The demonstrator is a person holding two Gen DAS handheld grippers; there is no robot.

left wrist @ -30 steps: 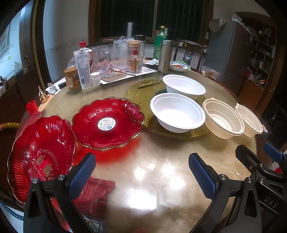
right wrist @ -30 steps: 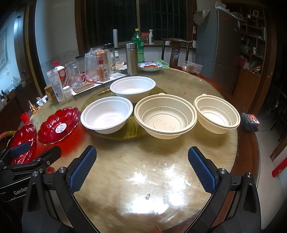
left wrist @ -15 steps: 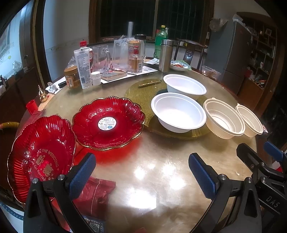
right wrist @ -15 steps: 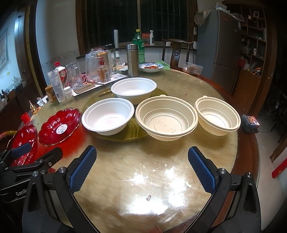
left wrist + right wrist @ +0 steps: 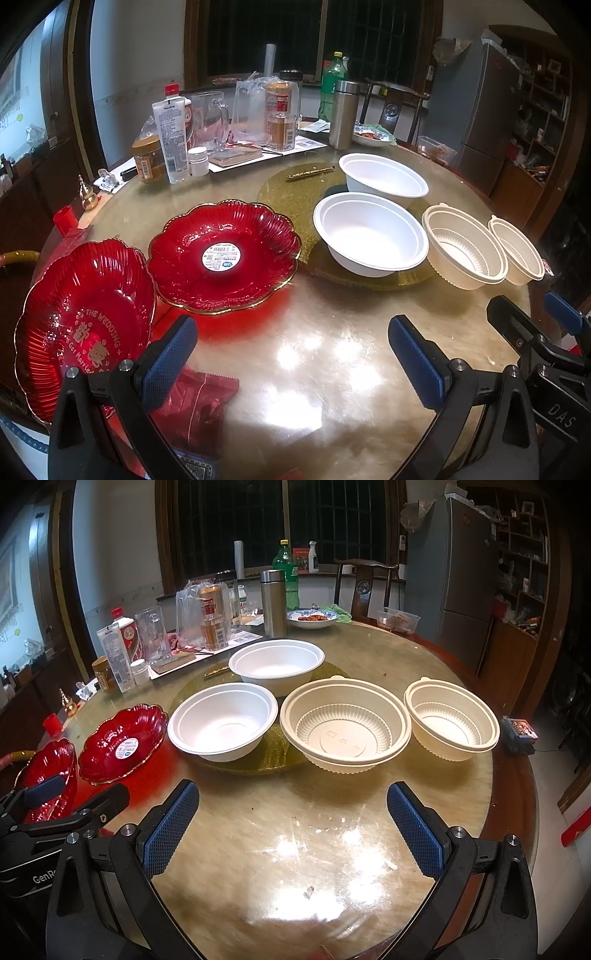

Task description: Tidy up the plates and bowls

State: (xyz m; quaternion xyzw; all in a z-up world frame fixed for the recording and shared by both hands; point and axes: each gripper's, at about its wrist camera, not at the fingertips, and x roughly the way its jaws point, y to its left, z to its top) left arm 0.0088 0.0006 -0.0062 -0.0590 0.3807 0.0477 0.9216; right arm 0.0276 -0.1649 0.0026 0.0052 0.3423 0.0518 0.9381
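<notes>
Plates and bowls: two red plates point(image 5: 221, 254) centre-left, four bowls point(image 5: 345, 725) mid-frame, unstacked on the surface point(image 5: 295, 830) | left gripper point(image 5: 291, 354) spread, empty | right gripper point(image 5: 291, 827) spread, empty (both hovering low, probably choosing a first pick).

A round table point(image 5: 461, 794) gleams under overhead light. Dark windows point(image 5: 332, 520) fill twelve o'clock, a chair point(image 5: 364, 587) below them; a grey fridge point(image 5: 465, 587) and shelves point(image 5: 524, 565) stand at two.
</notes>
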